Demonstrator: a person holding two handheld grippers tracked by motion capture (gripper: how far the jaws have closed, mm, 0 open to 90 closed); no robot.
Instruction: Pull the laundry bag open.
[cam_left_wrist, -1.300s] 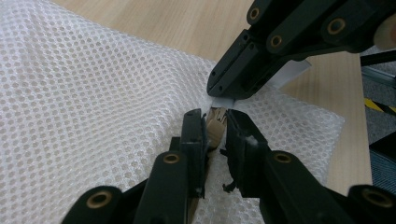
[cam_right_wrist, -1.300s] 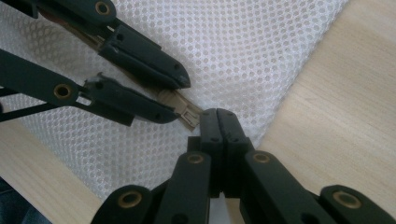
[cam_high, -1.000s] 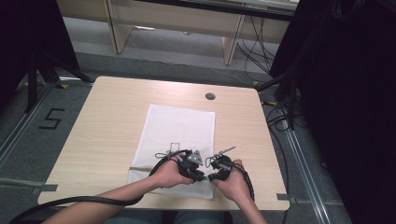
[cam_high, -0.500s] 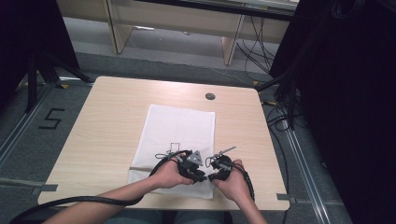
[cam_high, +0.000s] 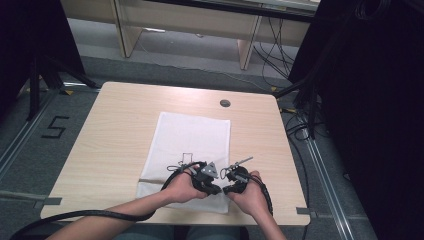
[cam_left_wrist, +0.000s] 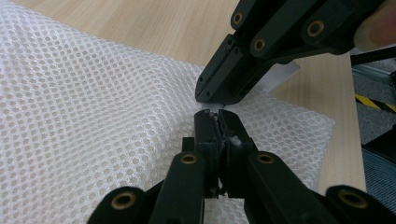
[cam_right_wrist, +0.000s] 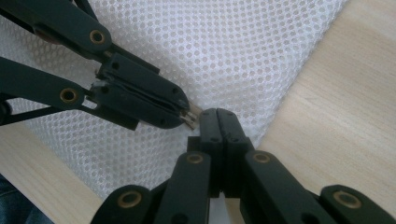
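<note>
Now | left gripper (cam_left_wrist: 215, 122) jaws just closed, pinching mesh bag (cam_high: 192, 145) at table's near edge | right gripper (cam_right_wrist: 219, 122) clenched on it | advice: pull apart evenly, keep both pinches firm.

mesh bag (cam_high: 192, 142) on table (cam_high: 115, 135), centre

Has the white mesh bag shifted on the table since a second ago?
No. The white mesh bag lies where it did, its far edge equally short of the round table grommet.

High view overlooks the table (cam_high: 125, 130); both gripper views closely share the mesh cloth (cam_left_wrist: 93, 116).
</note>
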